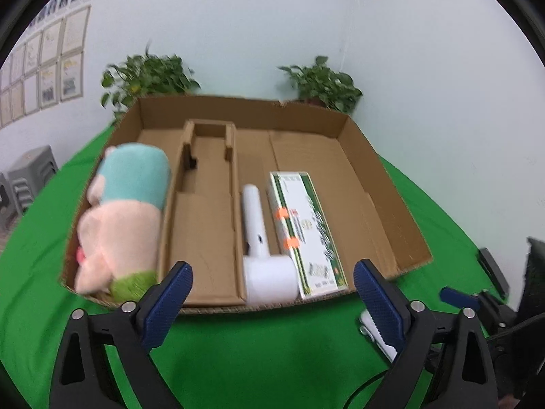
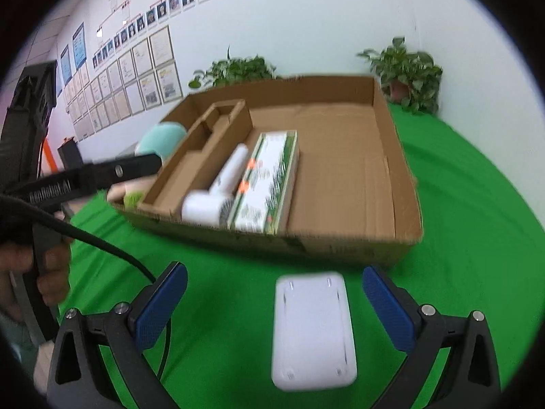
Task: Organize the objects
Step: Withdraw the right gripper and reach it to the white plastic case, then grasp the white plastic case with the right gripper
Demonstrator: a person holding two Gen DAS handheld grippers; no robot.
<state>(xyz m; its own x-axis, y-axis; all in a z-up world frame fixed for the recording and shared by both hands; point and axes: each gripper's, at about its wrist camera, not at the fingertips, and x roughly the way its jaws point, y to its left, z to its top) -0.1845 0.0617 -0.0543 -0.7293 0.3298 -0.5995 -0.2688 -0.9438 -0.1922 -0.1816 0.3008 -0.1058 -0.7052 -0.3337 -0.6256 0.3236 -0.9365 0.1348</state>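
White flat rounded plastic device lies on the green-covered counter between the spread right tongs, just before the shallow brown cardboard tray. Inside sit a pink-and-teal plush toy, white handheld device and green-white carton. Left tongs gape, empty.
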